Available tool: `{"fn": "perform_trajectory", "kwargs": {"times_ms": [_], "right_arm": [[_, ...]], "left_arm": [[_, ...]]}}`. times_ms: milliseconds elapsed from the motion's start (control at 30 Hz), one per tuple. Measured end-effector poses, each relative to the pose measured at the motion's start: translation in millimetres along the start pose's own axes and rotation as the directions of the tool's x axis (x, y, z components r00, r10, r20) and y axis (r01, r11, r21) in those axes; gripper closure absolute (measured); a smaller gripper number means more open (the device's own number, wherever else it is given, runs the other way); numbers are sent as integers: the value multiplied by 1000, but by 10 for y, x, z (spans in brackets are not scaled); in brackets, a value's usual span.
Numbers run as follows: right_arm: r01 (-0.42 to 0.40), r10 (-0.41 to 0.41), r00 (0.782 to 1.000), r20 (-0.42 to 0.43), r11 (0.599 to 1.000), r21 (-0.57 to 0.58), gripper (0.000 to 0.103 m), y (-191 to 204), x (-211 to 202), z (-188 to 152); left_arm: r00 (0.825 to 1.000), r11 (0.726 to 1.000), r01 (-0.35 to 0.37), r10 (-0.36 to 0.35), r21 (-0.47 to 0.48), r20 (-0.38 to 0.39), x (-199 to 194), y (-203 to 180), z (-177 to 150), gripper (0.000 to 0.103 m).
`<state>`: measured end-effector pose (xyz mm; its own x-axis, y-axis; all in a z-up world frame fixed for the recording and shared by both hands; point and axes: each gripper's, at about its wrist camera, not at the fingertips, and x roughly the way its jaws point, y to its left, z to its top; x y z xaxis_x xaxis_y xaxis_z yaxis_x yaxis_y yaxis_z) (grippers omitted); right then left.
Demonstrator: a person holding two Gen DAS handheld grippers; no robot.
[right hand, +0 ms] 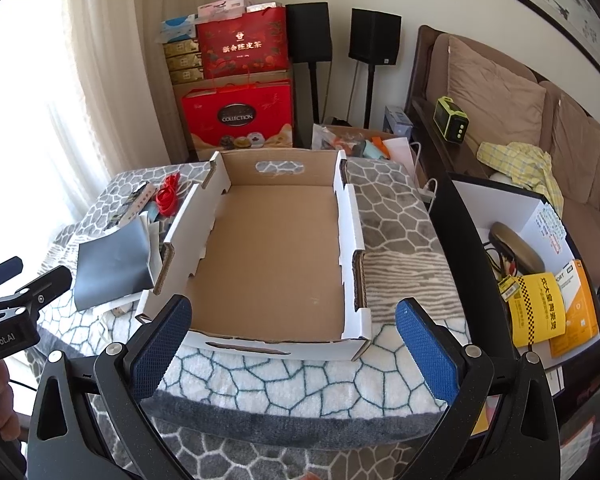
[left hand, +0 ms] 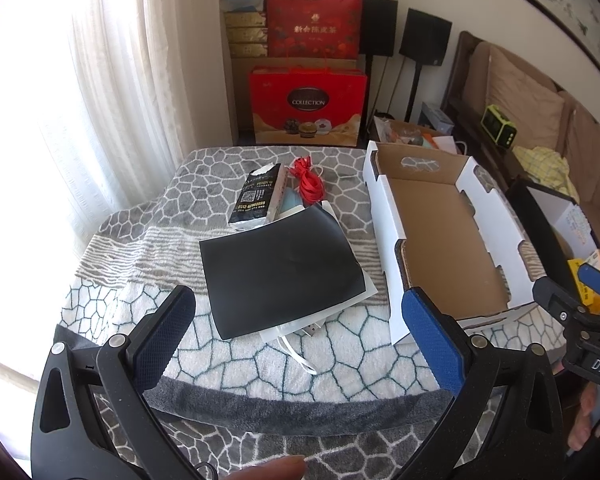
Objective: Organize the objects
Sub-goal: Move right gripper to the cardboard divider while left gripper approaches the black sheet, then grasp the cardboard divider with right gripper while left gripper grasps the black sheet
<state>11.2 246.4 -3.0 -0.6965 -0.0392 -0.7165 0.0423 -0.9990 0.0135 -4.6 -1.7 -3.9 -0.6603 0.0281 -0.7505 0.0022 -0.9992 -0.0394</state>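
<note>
Sunlit curtains and stacked red gift boxes (left hand: 307, 106) backed a counter (right hand: 292, 376) draped in a grey-and-white pebble-patterned blanket. Left tool (left hand: 300, 344) hung with its jaws spread wide and nothing between them, angled down over a black sheet (left hand: 280, 268) lying on white papers. Beyond the sheet lay a dark printed packet (left hand: 258, 196) and a coil of red cord (left hand: 309, 184). Right tool (right hand: 294, 344) also gaped wide and held nothing, aimed at the cardboard tray (right hand: 276, 256), white outside, brown within, standing just right of the pile.
</note>
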Motion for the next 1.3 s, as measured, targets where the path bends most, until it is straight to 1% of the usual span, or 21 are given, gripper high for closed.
{"fn": "perform_trajectory", "kwargs": {"times_ms": [233,433,633,700,800,900,1000,1067,1100,1167,1200,1267,1300], "right_arm": [[8,-8,1000,-7,1000,9,0,-43,38,10],[39,-38,999,-21,999,25,0,-187,147,53],[59,-58,997,-40,998,27,0,-336,321,105],[69,-68,996,-52,997,23,1,-376,396,122],[75,-73,995,-70,997,27,1,-448,510,143],[57,-52,995,-90,997,54,5,-537,624,167],[38,-27,992,-124,996,80,18,-625,767,181],[19,-4,988,-152,995,95,34,-667,864,181],[13,4,986,-166,995,100,38,-682,909,177],[6,14,982,-188,995,101,54,-689,982,165],[3,16,980,-196,995,97,57,-683,1009,154],[1,17,978,-206,996,86,67,-653,1046,127],[1,16,978,-210,997,79,70,-640,1060,115]], "left_arm": [[1000,1000,-6,6,4,0,-2,4,17,0],[1000,1000,-21,21,9,-9,64,33,44,0],[1000,1000,7,-7,6,-19,167,92,51,0],[999,1000,-5,6,4,-32,226,138,60,0],[999,1000,-8,7,-26,-46,308,277,74,0],[999,998,-20,18,-52,-44,383,448,84,0],[998,997,-13,9,-74,-63,505,630,79,0],[996,995,-1,-8,-102,-90,614,762,65,0],[994,992,12,-24,-123,-104,670,832,54,0],[990,984,31,-54,-177,-128,784,974,24,1],[988,978,44,-72,-203,-135,831,1040,8,1],[983,966,81,-118,-246,-142,915,1144,-32,1],[979,958,104,-146,-266,-145,953,1183,-50,2]]}}
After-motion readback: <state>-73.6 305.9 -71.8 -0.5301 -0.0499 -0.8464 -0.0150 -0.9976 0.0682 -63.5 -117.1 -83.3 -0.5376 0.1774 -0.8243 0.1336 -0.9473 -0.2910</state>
